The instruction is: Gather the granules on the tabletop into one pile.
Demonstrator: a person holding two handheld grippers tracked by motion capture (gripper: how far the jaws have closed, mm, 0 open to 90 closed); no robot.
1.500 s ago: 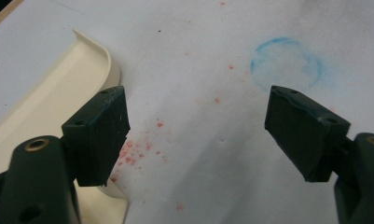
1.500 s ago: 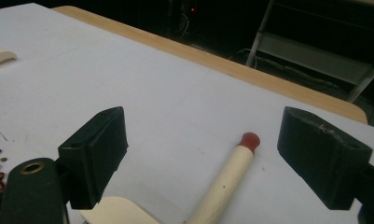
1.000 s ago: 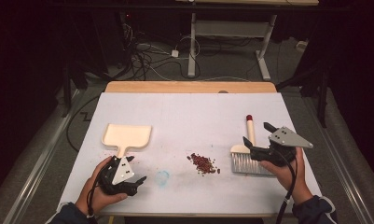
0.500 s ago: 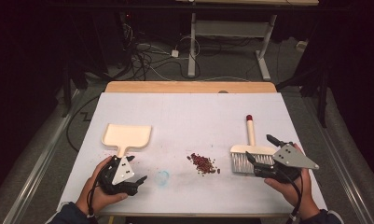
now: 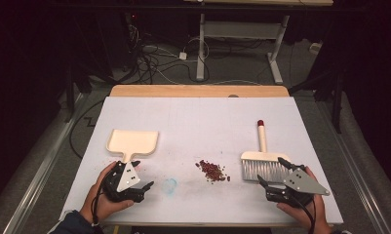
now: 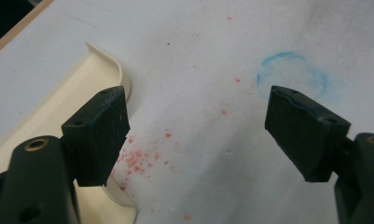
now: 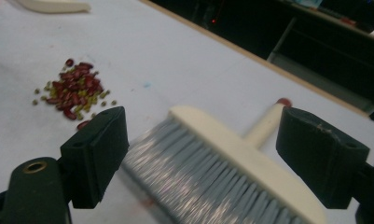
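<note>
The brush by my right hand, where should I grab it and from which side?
Probably grip the brush by its slim cream handle, which points away from you with a red tip. The right hand-held gripper, jaws open, sits on the bristle side, so reach over the head and close across the handle from above. The bristles would likely give under the jaws.

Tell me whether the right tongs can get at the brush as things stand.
Probably yes. The right tongs are open and sit just off the brush at its bristle end, nothing between them. The brush lies flat, its handle pointing away, and the bean pile is off to the side.
</note>
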